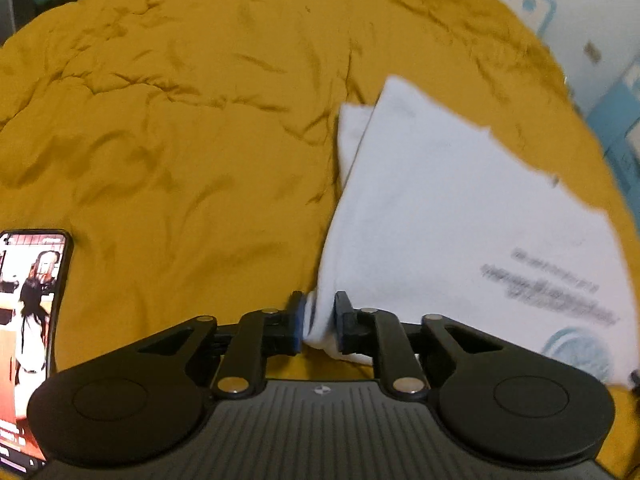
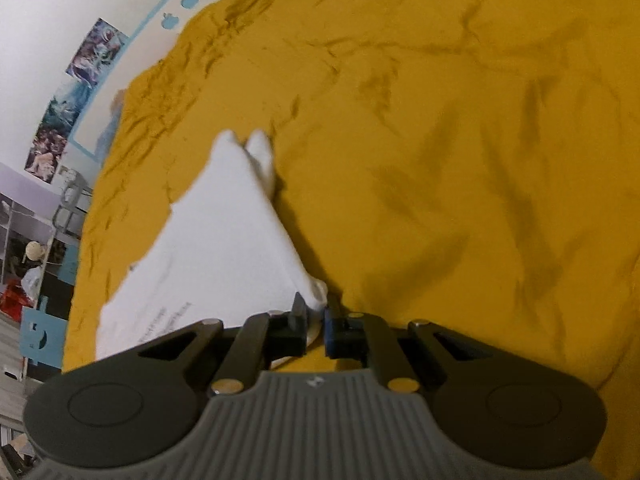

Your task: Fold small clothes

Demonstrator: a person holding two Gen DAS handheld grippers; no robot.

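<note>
1. Mustard-yellow bedding (image 1: pixel 180 128), creased all over, covers the bed; a phone (image 1: pixel 32 320) with a lit screen lies near its edge by the left hand-held gripper.
2. A white T-shirt (image 1: pixel 460 208), printed side up, lies on the bedding and stretches away from both tools, already narrowed lengthwise.
3. Left hand-held gripper (image 1: pixel 320 320): its jaws are clamped on a bunched corner of the shirt.
4. Right hand-held gripper (image 2: pixel 316 322): jaws clenched on the other near corner, the white cloth (image 2: pixel 224 240) pinched between them.
5. The shirt's long axis runs from the held edge straight out to its far end, which rests on the bedding.
6. Judged from this, the next fold carries the held edge forward over that far end; both hands are equally near.
</note>
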